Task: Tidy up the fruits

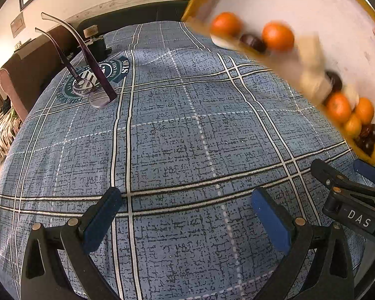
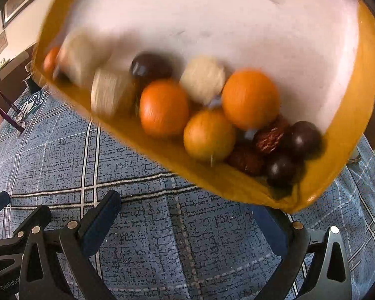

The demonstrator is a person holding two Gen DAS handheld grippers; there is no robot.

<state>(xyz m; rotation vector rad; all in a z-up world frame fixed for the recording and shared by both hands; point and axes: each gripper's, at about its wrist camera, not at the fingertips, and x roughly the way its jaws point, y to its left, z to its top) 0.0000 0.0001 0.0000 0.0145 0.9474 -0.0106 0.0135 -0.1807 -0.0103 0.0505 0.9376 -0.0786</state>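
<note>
Tray [image 2: 350, 135] of fruits [image 2: 250, 98] hangs tilted above the bed [image 1: 175, 125], fruit piled along its low edge, right over the right claw [image 2: 185, 215]; left claw [image 1: 187, 205] sits further off. Both claws spread, pinching nothing

We see a yellow-rimmed white tray [image 2: 347, 130] carrying orange [image 2: 250, 98], dark brown [image 2: 301, 138] and cream [image 2: 202, 78] fruits. Our bed cover [image 1: 177, 130] is blue plaid with white lines; purple glasses [image 1: 87, 75] lie on it.
</note>
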